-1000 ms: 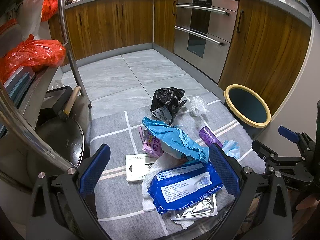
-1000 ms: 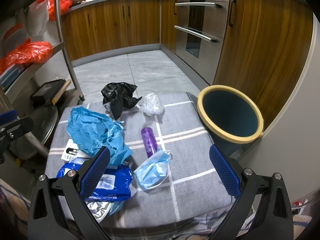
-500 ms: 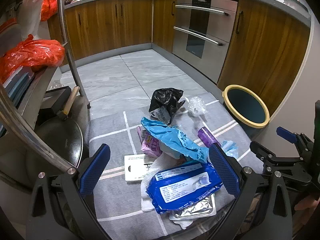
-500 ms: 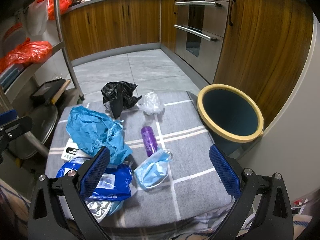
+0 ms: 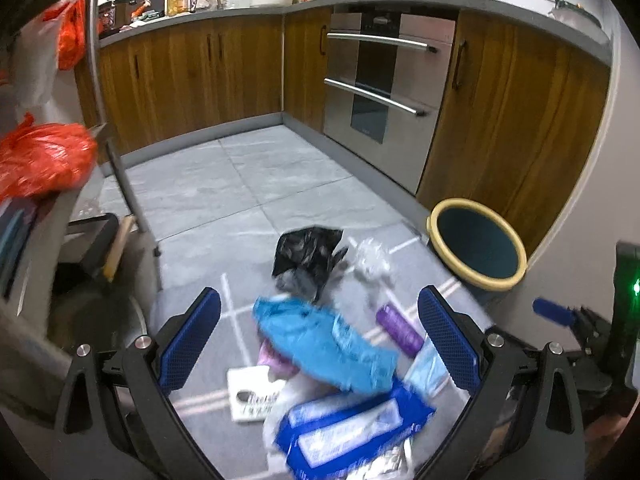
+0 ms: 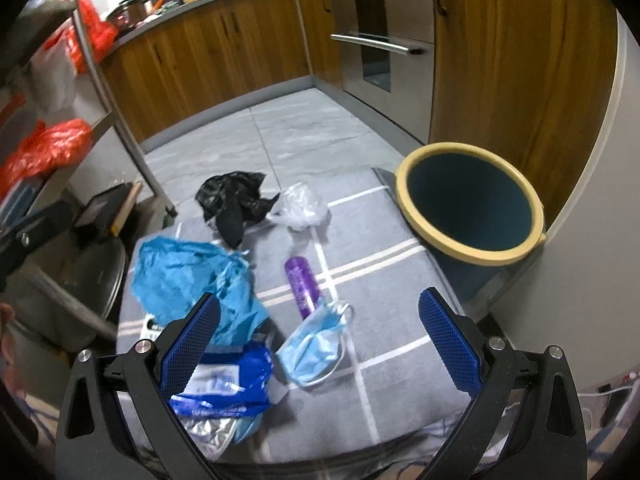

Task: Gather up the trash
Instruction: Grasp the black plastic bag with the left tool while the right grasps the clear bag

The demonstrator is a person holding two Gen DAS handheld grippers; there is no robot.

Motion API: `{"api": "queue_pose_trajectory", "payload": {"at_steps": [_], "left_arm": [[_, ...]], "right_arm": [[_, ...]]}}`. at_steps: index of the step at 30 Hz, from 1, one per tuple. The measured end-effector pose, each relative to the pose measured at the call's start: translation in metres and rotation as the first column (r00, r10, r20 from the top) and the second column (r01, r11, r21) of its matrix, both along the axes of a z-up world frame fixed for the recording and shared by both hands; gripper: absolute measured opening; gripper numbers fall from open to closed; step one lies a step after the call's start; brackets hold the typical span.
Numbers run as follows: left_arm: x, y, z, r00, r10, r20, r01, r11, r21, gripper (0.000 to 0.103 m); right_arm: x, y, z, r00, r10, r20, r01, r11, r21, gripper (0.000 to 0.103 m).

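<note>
Crinkled blue wrapper, possibly plastic; round bin.

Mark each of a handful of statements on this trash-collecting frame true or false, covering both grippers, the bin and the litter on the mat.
1. Both the left gripper and the right gripper are open and hold nothing. True.
2. The bin already has a face mask in it. False: nothing shows inside it; the face mask lies on the grey mat.
3. The purple bottle lies on its side. True.
4. The black bag lies nearer the grippers than the blue wipes pack. False: it lies at the mat's far end.
</note>
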State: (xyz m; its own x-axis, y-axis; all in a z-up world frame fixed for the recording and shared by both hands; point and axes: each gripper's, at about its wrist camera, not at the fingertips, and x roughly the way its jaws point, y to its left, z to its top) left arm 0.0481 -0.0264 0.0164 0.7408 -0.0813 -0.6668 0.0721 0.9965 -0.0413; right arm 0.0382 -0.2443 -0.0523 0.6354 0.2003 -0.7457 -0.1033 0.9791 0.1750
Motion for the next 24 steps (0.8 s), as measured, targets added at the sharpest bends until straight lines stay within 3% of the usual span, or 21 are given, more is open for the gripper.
{"api": "queue_pose_trajectory", "payload": {"at_steps": [5, 9, 15, 19, 24], "left_arm": [[0.051, 0.002, -0.007, 1.000, -0.018, -0.017, 0.016, 0.997, -0.072, 0.097], [0.088, 0.001, -0.021, 0.999, -0.030, -0.029, 0.028, 0.998, -0.057, 0.097], [0.138, 0.003, -0.043, 0.998, -0.040, -0.056, 0.040, 0.999, -0.004, 0.097], [0.159, 0.016, -0.067, 0.992, -0.047, -0.116, 0.045, 0.999, -0.024, 0.094], [0.186, 0.036, -0.091, 0.983, -0.040, -0.179, 0.027, 0.997, -0.079, 0.088]], "right_arm": [[0.028, -0.023, 0.012, 0.996, -0.083, 0.027, 0.082, 0.995, 0.054, 0.099], [0.051, -0.028, 0.010, 0.994, -0.105, 0.021, 0.104, 0.993, 0.055, 0.097], [0.112, -0.015, -0.005, 0.999, -0.049, 0.003, 0.049, 0.998, 0.037, 0.094], [0.151, 0.006, -0.028, 0.995, 0.064, -0.075, -0.062, 0.997, 0.036, 0.075], [0.183, 0.030, -0.051, 0.981, 0.149, -0.125, -0.147, 0.989, 0.021, 0.060]]}}
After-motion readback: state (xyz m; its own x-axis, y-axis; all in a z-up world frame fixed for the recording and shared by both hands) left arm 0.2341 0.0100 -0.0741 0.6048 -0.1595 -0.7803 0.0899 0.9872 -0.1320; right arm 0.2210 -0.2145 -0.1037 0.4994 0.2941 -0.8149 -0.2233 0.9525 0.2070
